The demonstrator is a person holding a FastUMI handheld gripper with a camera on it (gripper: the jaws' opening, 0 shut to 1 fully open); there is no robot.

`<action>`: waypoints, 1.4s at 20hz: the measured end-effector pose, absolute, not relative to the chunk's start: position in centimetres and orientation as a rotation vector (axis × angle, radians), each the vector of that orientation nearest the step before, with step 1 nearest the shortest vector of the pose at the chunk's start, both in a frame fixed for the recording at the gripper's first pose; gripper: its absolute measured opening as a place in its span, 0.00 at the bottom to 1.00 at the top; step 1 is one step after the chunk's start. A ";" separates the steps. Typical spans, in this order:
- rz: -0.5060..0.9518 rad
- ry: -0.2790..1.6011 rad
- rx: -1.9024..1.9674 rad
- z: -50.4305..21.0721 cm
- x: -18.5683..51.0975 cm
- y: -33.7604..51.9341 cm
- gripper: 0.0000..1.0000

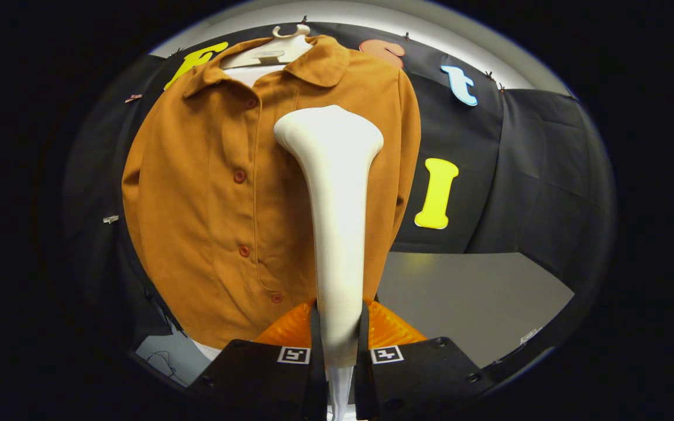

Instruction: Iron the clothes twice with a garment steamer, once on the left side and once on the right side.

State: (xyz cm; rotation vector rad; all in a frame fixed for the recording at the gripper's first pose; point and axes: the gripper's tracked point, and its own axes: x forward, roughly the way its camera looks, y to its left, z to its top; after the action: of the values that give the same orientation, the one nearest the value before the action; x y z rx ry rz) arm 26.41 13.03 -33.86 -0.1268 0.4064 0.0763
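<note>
Rust-orange cloth, the shirt (208,204), hangs buttoned on a pale hanger (275,52) against the booth wall, straight ahead of your gripper (337,342). Your jaws are closed on the handle of the white garment steamer (334,204), one finger pressing each side, and its broad head stands upright over the shirt's panel to the right of the button row, high up near the collar. Whether the head touches the cloth you cannot tell. Nothing here shows a finished pass, so judge both sides as possibly outstanding.
</note>
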 end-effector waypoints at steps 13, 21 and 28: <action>0.087 0.592 -0.138 -42.1 21.6 13.4 0.23; 0.068 0.649 -0.095 -42.0 17.3 12.1 0.23; 0.057 0.539 -0.066 -35.3 13.7 10.9 0.22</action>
State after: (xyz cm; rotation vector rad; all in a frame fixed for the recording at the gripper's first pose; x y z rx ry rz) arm 13.68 10.86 -35.35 -0.0659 0.5389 0.0574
